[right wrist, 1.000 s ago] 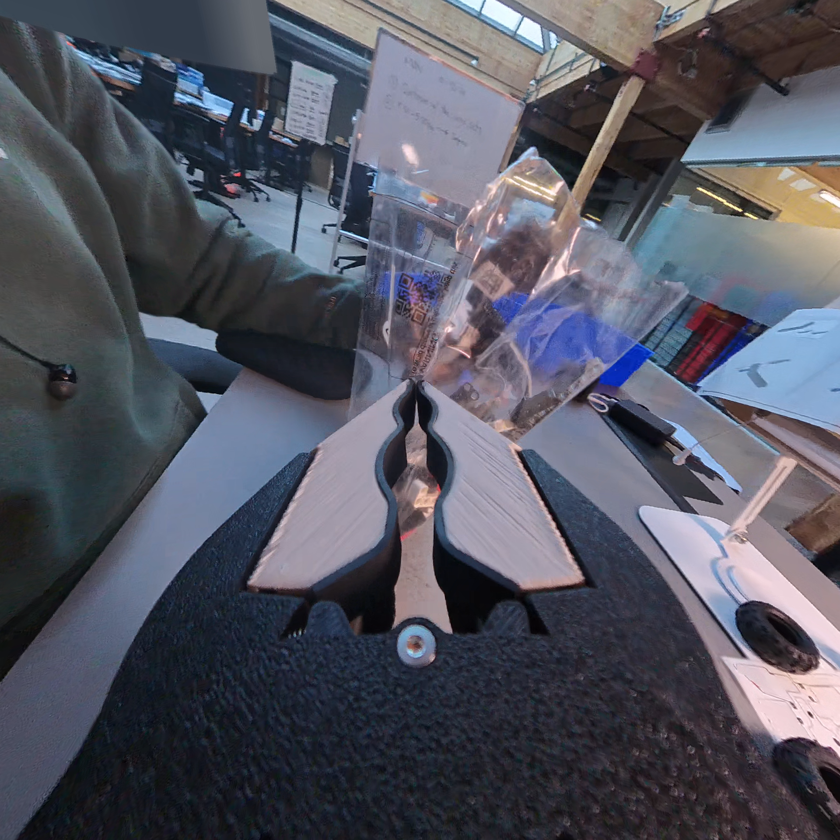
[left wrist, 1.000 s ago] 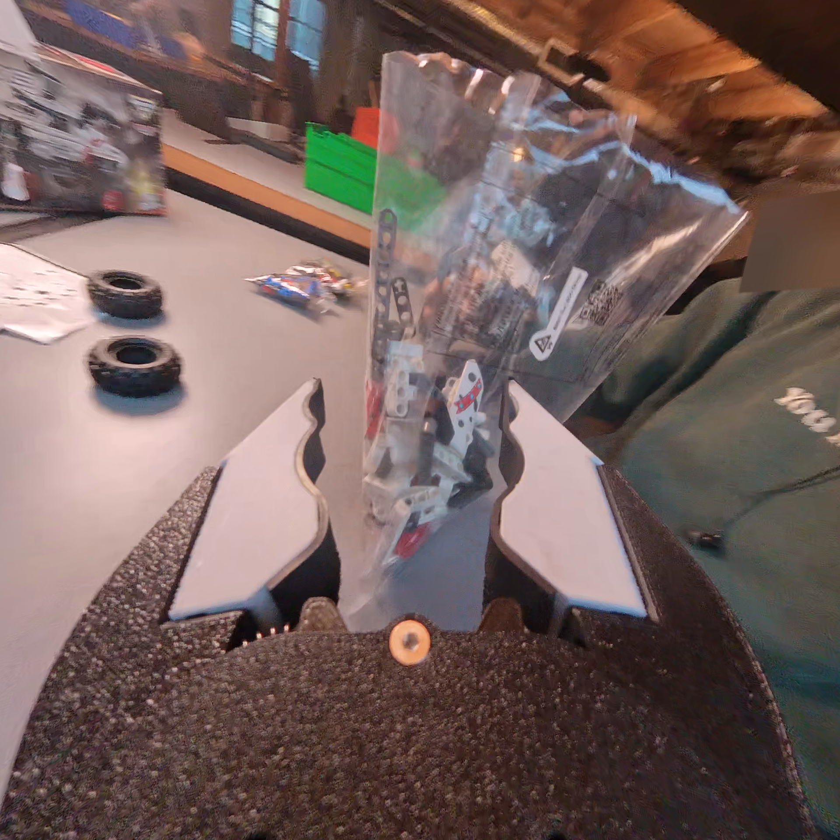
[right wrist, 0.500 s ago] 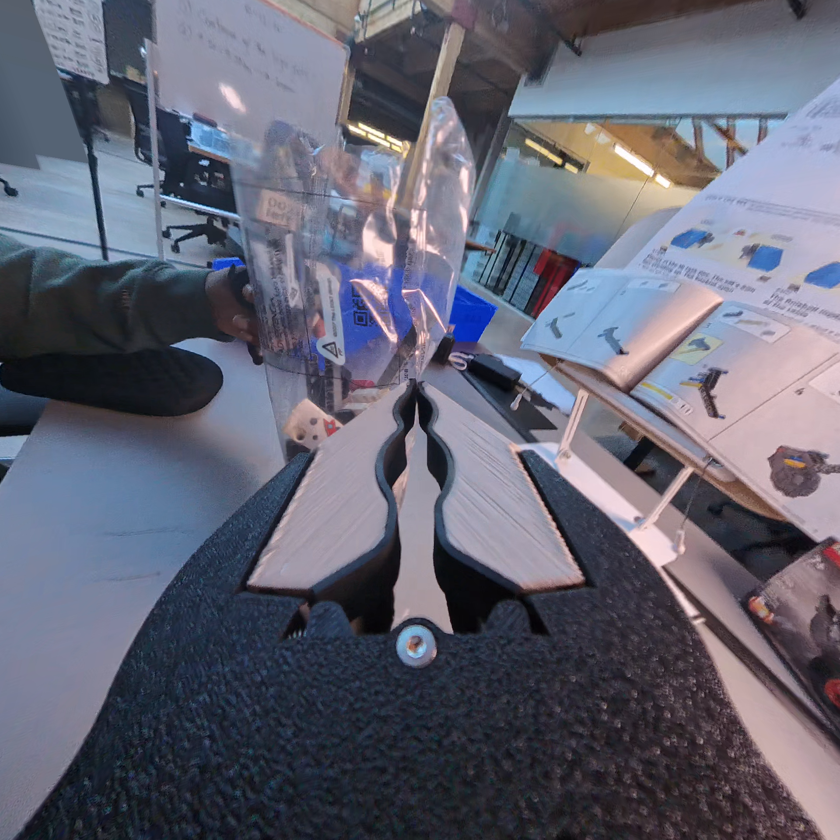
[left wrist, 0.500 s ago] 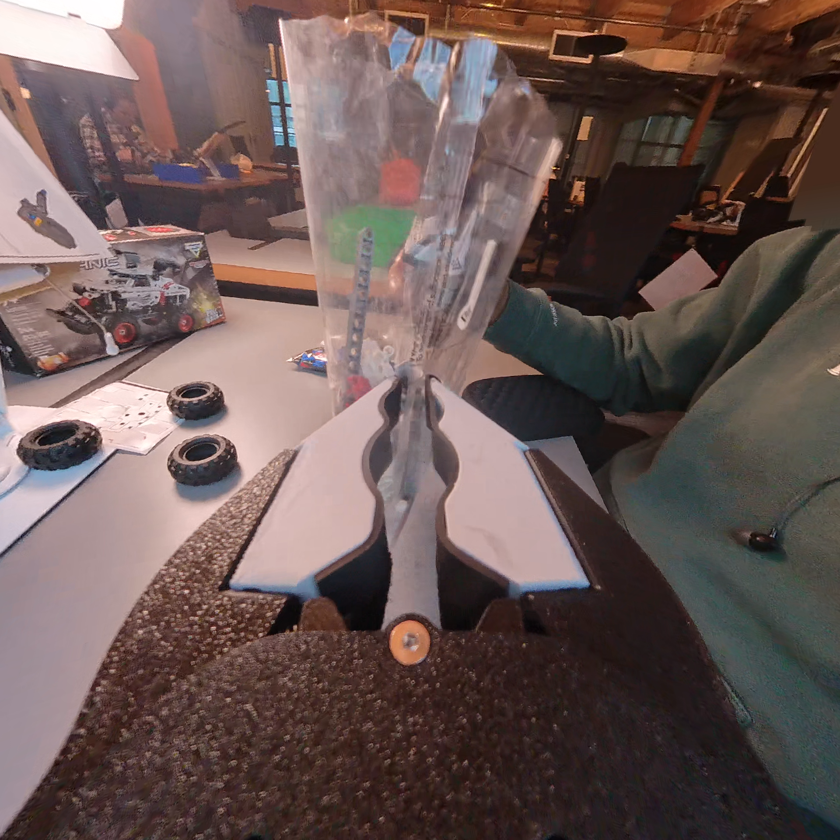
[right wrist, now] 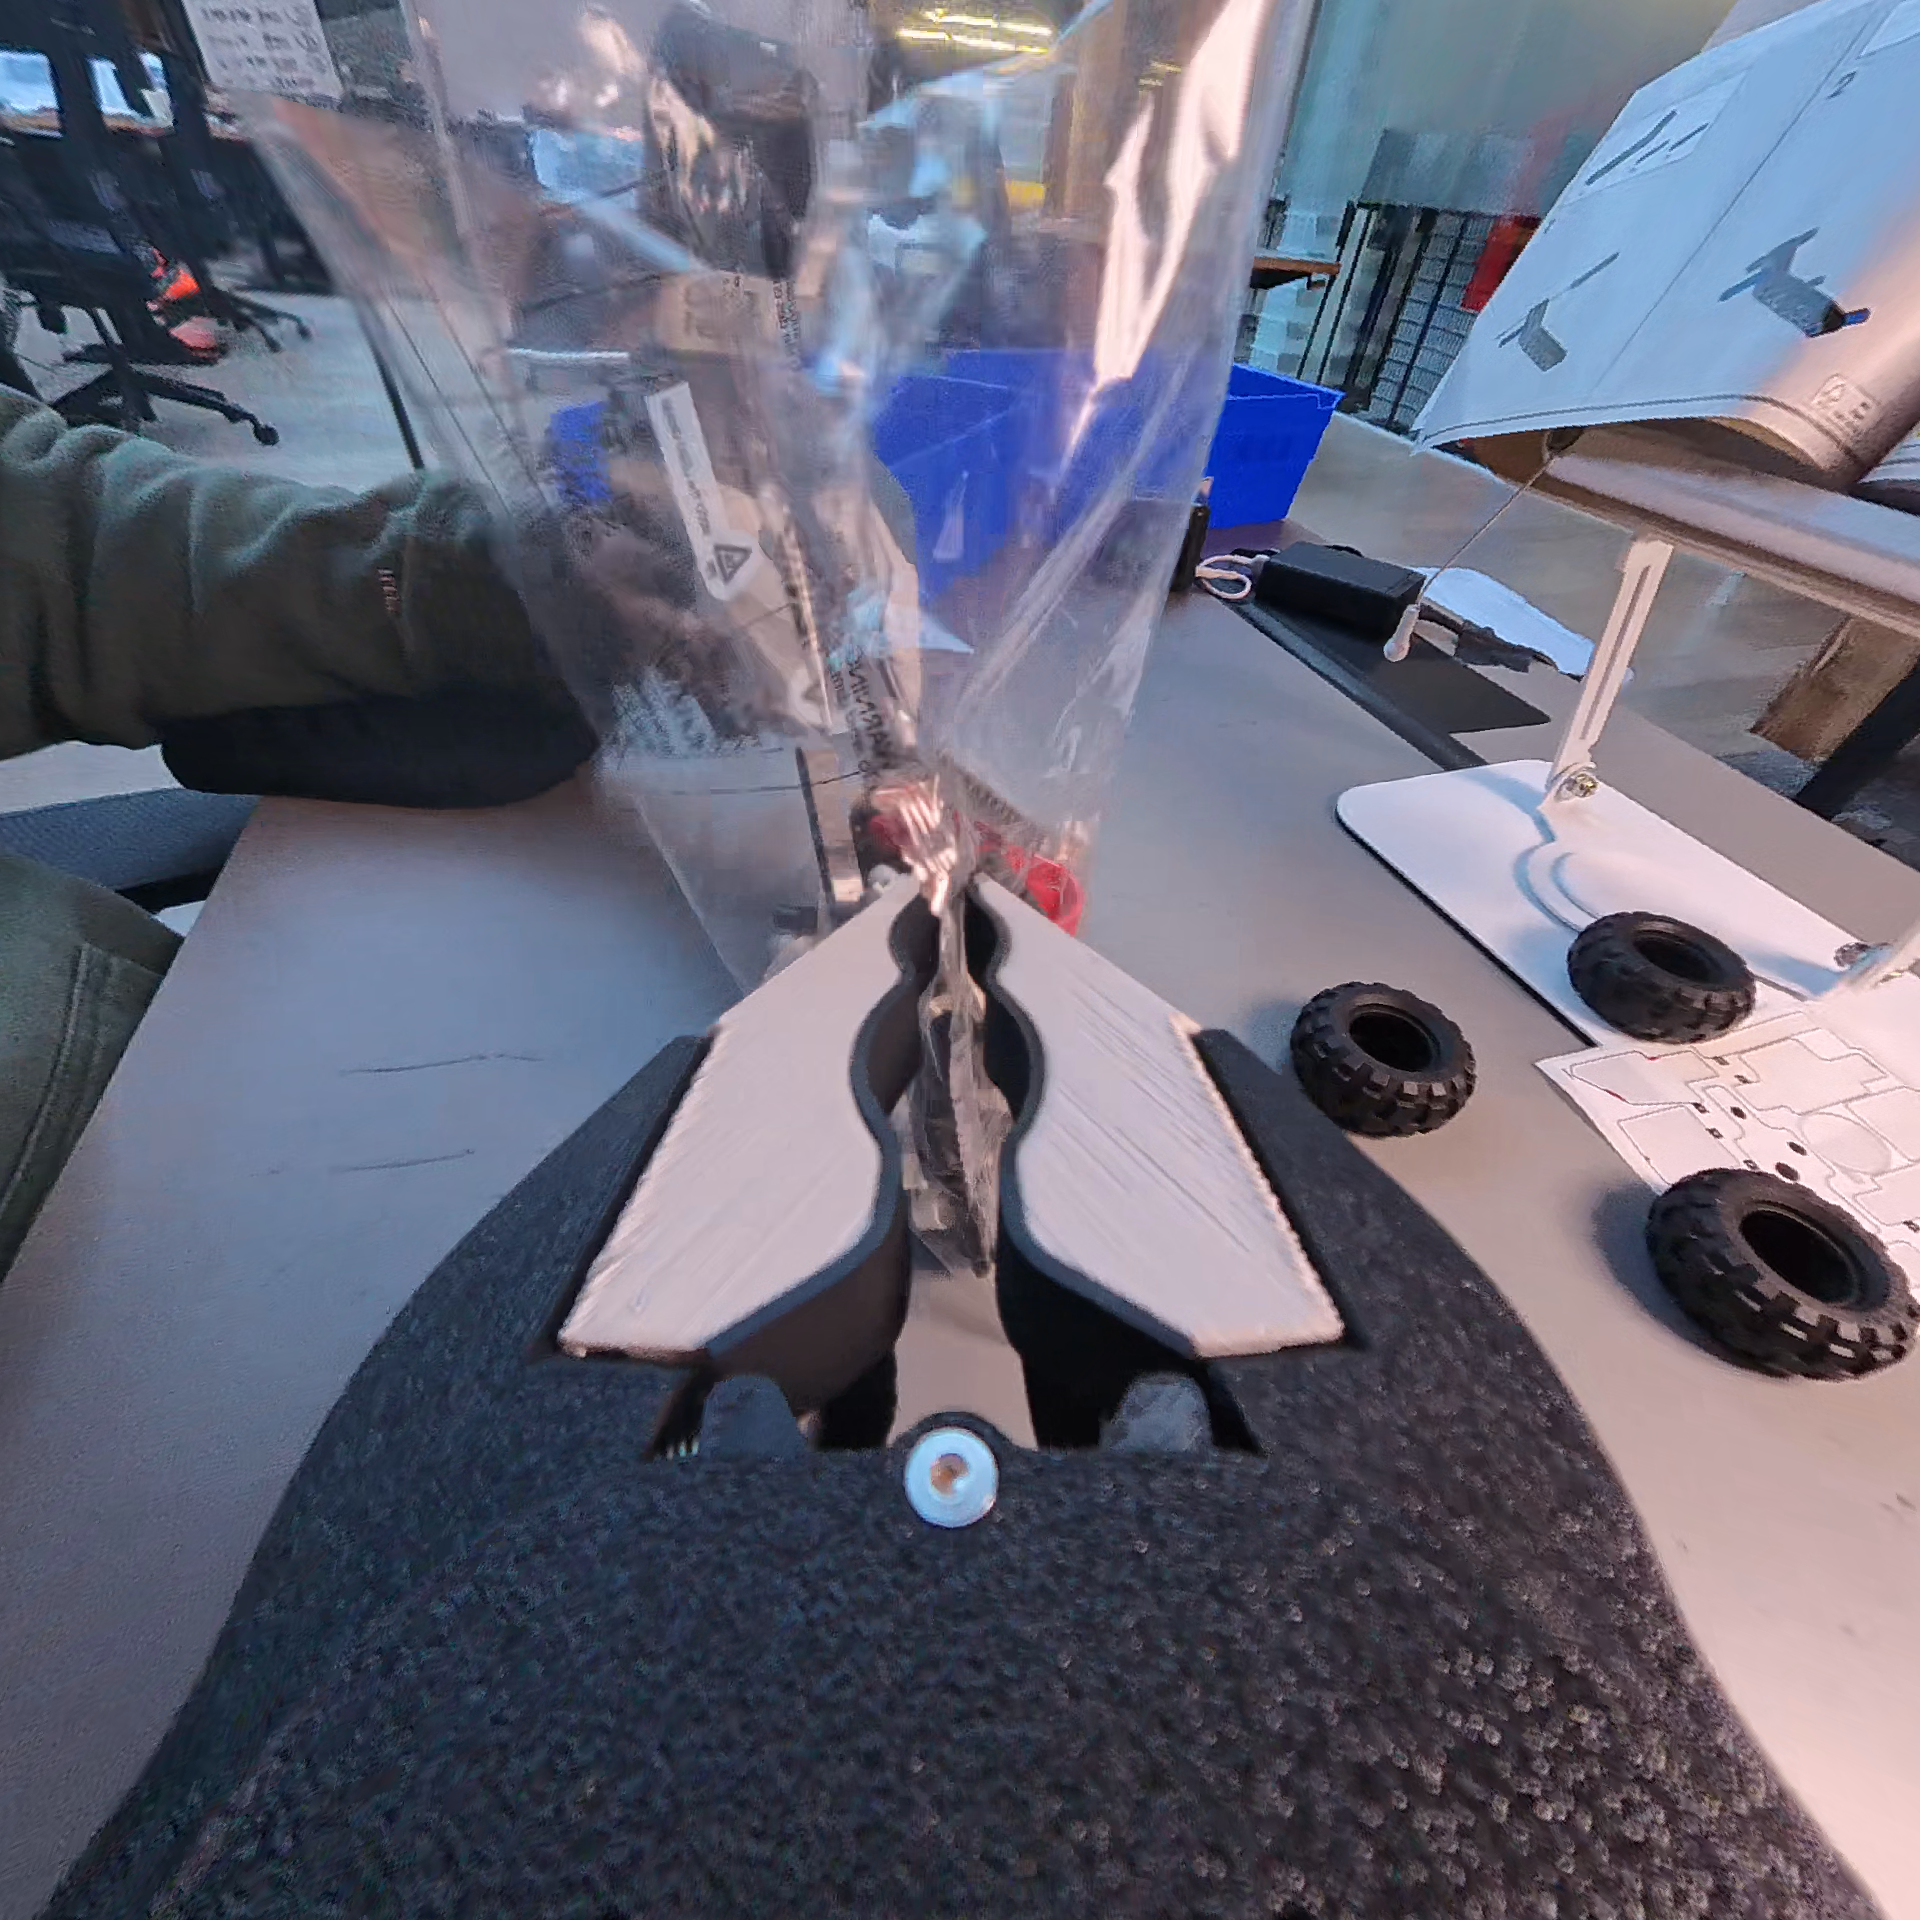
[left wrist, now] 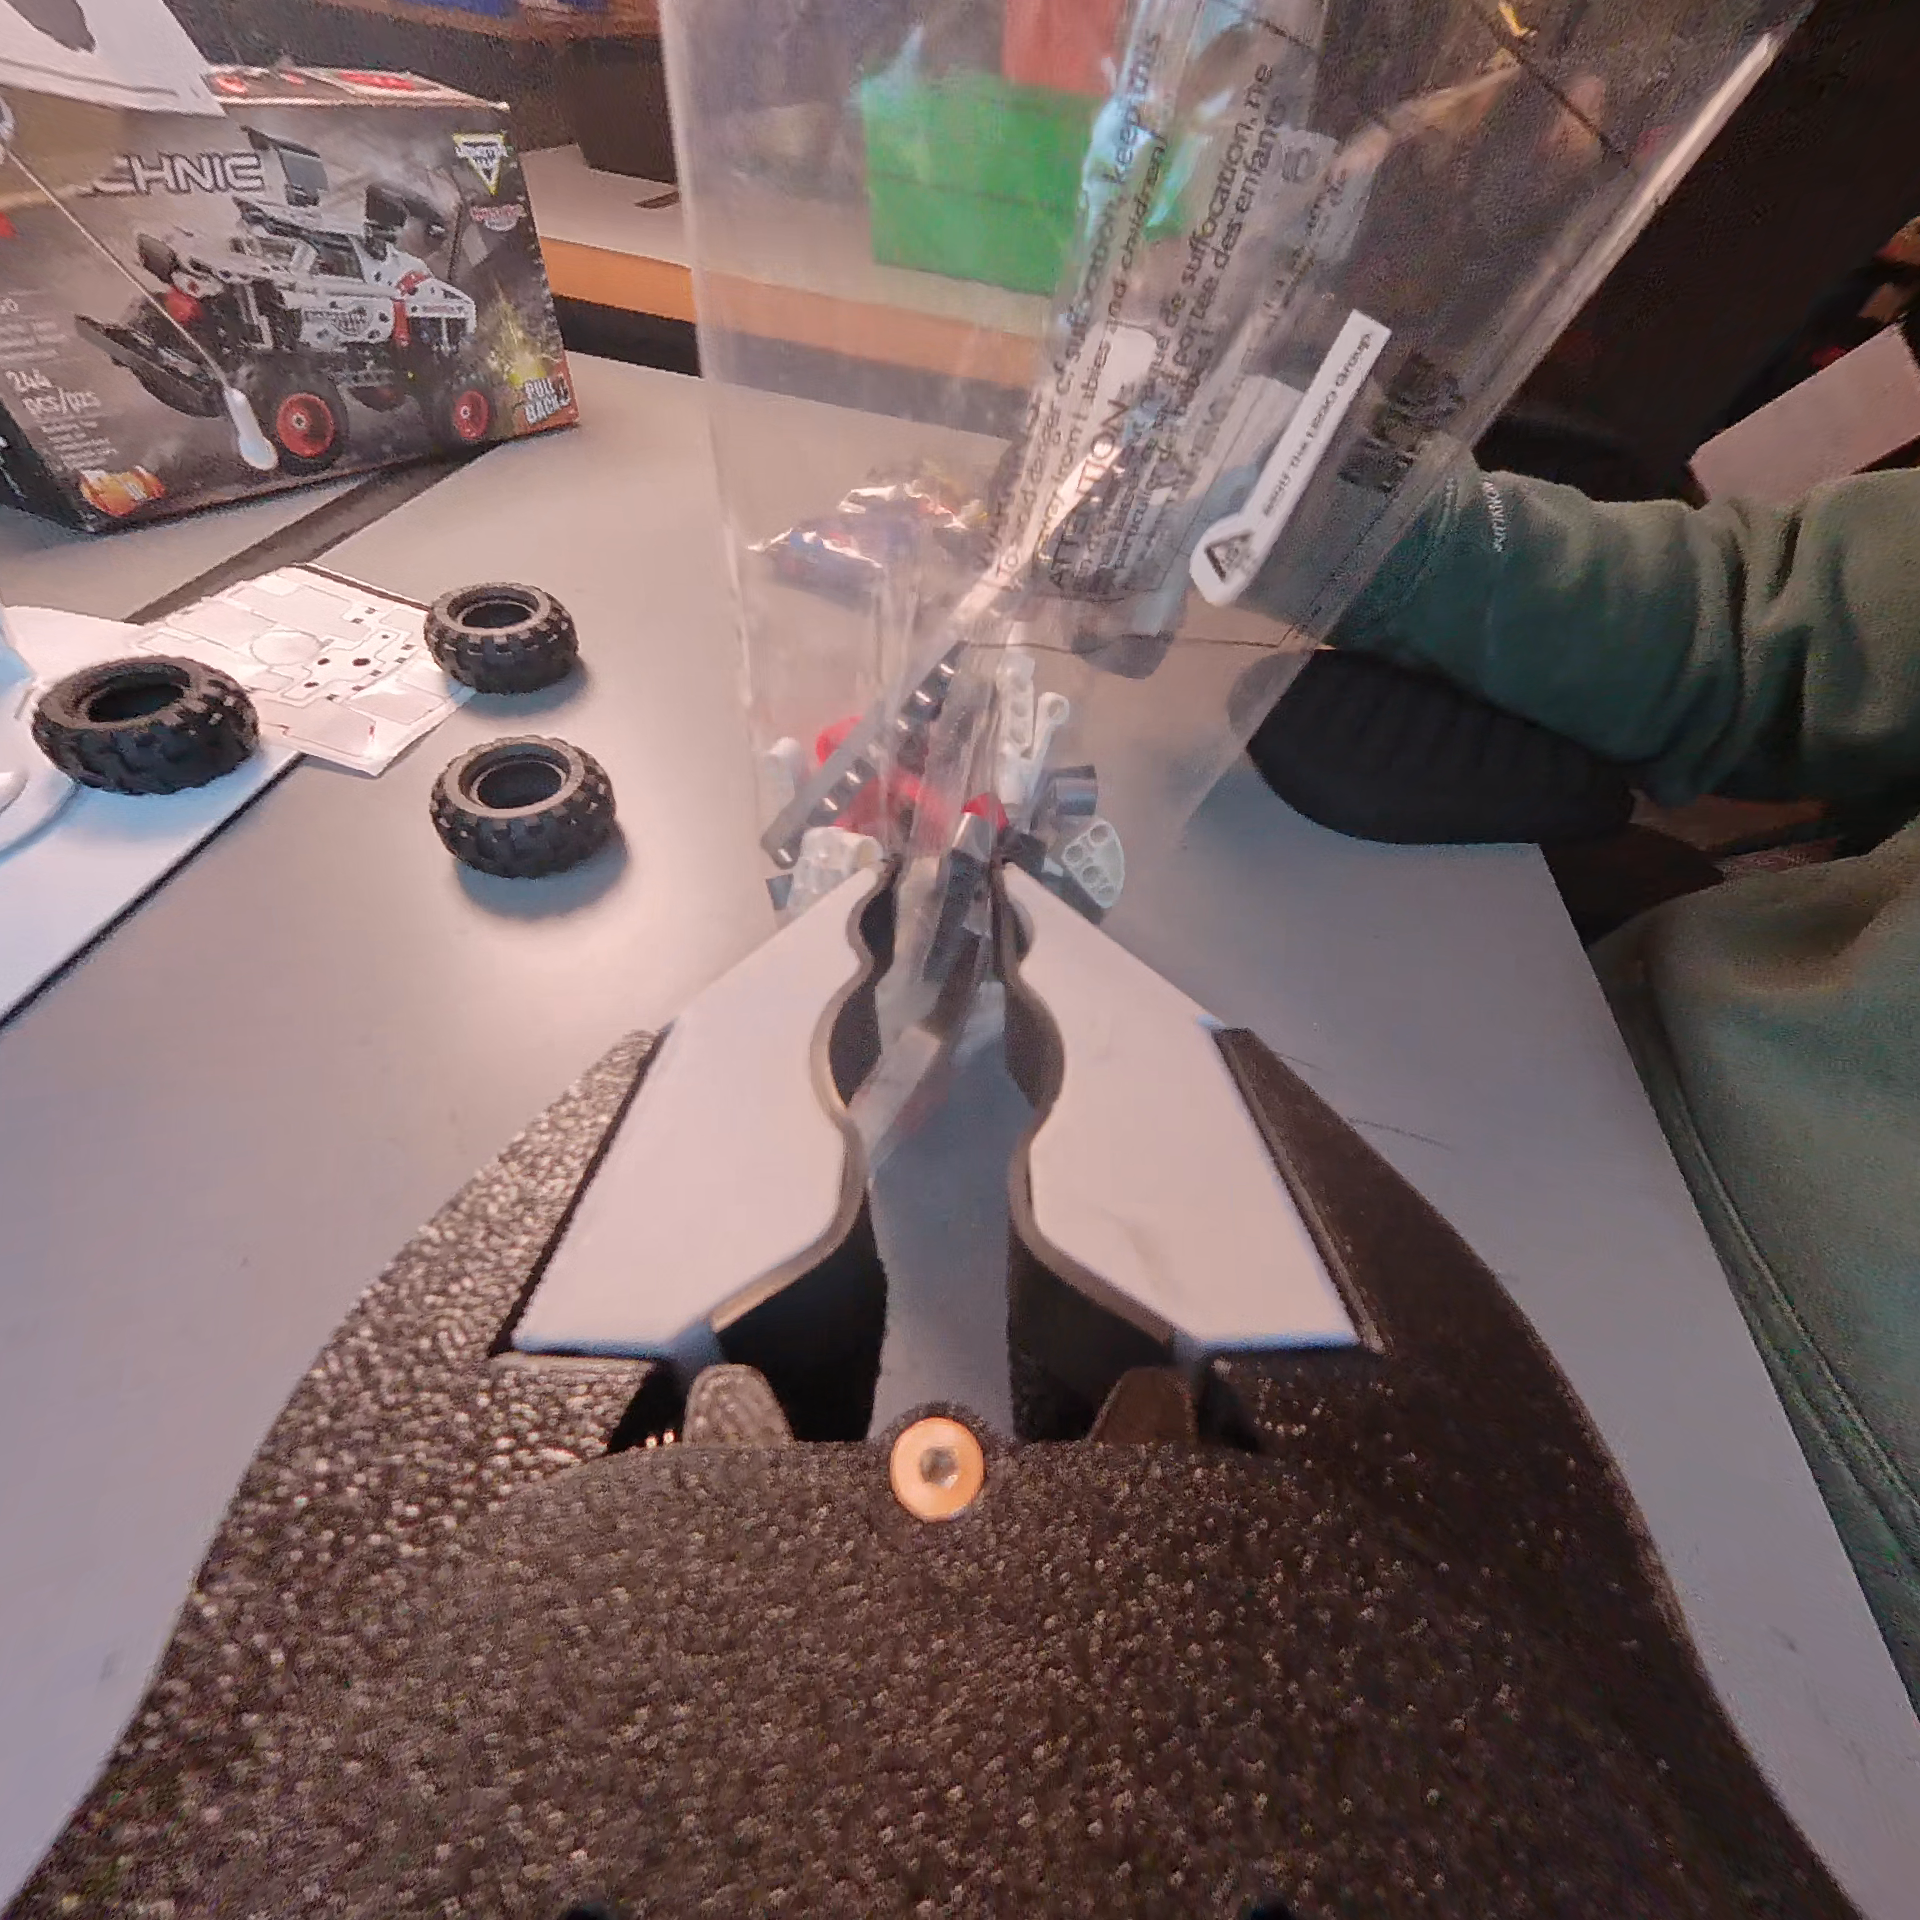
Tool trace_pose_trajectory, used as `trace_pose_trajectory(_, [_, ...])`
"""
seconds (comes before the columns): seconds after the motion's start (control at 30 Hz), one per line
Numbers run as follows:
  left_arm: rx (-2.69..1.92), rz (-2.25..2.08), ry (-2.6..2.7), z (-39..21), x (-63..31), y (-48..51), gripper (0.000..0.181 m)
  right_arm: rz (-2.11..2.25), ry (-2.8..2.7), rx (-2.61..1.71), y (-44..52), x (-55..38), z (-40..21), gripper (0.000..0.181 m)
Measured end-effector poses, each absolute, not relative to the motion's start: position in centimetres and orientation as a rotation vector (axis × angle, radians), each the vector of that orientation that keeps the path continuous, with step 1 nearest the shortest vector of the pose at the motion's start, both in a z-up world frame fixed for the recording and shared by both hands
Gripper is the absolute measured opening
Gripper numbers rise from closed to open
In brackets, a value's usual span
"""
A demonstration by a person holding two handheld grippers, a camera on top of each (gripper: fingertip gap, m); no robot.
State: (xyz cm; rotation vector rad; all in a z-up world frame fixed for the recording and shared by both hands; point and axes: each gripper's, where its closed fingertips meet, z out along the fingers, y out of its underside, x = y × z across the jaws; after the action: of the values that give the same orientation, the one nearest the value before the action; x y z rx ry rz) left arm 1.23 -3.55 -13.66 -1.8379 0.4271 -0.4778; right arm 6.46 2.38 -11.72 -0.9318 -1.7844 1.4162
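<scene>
Clear plastic bag of small grey, white and red building parts (left wrist: 997, 582) stands upright over the grey table (left wrist: 312, 1039), parts settled at its bottom. Left gripper (left wrist: 940, 883) pinches its lower film; right gripper (right wrist: 943, 899) is pressed together on the film too, probably the opposite edge, though glare obscures this. Three black knobbly toy tyres (left wrist: 523, 792) lie nearby. Judgement: keep both grips firm and level so the parts stay low.

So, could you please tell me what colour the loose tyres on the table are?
Black: the tyres show best in the left wrist view.
</scene>
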Motion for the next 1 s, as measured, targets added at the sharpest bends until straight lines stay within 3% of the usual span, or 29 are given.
trace_pose_trajectory(0.07, [-1.783, -0.479, 0.437, -11.9, 1.4, -3.9, 0.007, 1.458, -1.727, -0.908, 2.8, 6.7, -10.3, 0.000])
trace_pose_trajectory(0.23, [-1.614, -0.626, 0.356, -7.5, 0.4, -6.6, 0.005, 1.651, -1.644, -0.920, 3.0, 8.2, -6.9, 0.002])
trace_pose_trajectory(0.27, [-1.632, -0.634, 0.366, -8.2, 0.5, -6.9, 0.010, 1.630, -1.680, -0.935, 2.9, 8.2, -7.7, 0.008])
trace_pose_trajectory(0.37, [-1.713, -0.686, 0.357, -11.2, 0.8, -6.9, 0.050, 1.622, -1.754, -0.979, 2.5, 8.2, -10.3, 0.036])
trace_pose_trajectory(0.43, [-1.749, -0.712, 0.408, -12.3, 2.1, -6.8, 0.058, 1.659, -1.769, -0.991, 2.0, 8.2, -10.7, 0.033])
trace_pose_trajectory(0.5, [-1.759, -0.652, 0.481, -12.6, 3.1, -6.3, 0.051, 1.608, -1.753, -0.968, 2.2, 7.9, -10.5, 0.017])
trace_pose_trajectory(0.57, [-1.780, -0.581, 0.468, -12.4, 2.7, -5.4, 0.017, 1.589, -1.743, -0.959, 2.4, 7.8, -10.2, 0.006])
trace_pose_trajectory(0.6, [-1.783, -0.585, 0.451, -12.0, 2.5, -5.2, 0.011, 1.584, -1.727, -0.976, 2.6, 7.6, -10.0, 0.000])
trace_pose_trajectory(0.8, [-1.628, -0.715, 0.354, -8.1, 1.8, -7.0, 0.004, 1.771, -1.562, -1.003, 3.9, 8.9, -6.1, 0.002])
trace_pose_trajectory(0.83, [-1.653, -0.711, 0.331, -8.8, 1.3, -6.9, 0.008, 1.766, -1.563, -1.039, 4.2, 8.7, -6.7, 0.006])
trace_pose_trajectory(0.93, [-1.720, -0.777, 0.275, -11.0, 0.9, -6.6, 0.044, 1.715, -1.646, -1.132, 4.2, 8.0, -9.9, 0.032])
trace_pose_trajectory(1.0, [-1.742, -0.747, 0.293, -11.8, 1.1, -6.2, 0.050, 1.649, -1.746, -1.116, 3.2, 7.8, -11.7, 0.042])
